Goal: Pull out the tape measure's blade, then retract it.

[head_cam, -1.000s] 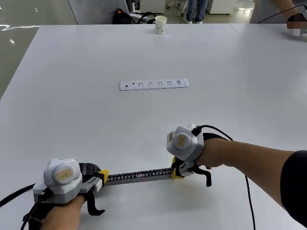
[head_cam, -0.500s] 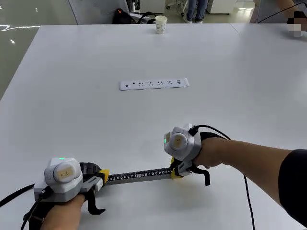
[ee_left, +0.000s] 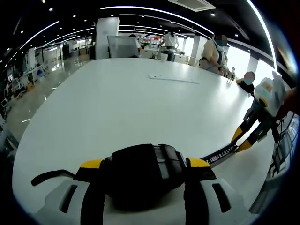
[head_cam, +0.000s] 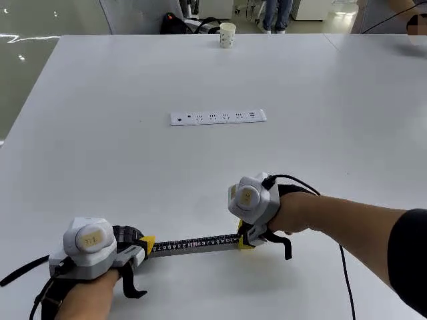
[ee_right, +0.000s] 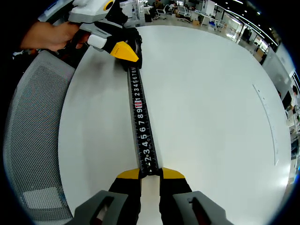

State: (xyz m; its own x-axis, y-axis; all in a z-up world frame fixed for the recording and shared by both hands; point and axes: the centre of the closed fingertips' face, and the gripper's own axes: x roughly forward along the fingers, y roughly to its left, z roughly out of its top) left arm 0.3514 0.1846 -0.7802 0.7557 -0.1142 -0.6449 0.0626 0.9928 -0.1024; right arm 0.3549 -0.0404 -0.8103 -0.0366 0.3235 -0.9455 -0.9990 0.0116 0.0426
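A black tape measure case sits near the table's front edge, and my left gripper is shut on it. In the left gripper view the case sits between the yellow-tipped jaws of the left gripper. The black blade with white numbers runs flat over the table to my right gripper, which is shut on the blade's end. The right gripper view shows the blade leading from my right gripper up to the case.
A white power strip lies mid-table and a paper cup stands at the far edge. A grey mesh chair is by the table's near side. People stand beyond the far end.
My right gripper has shifted a little toward the left one, so slightly less blade shows between them. The left gripper and case stay put. The head camera moved slightly.
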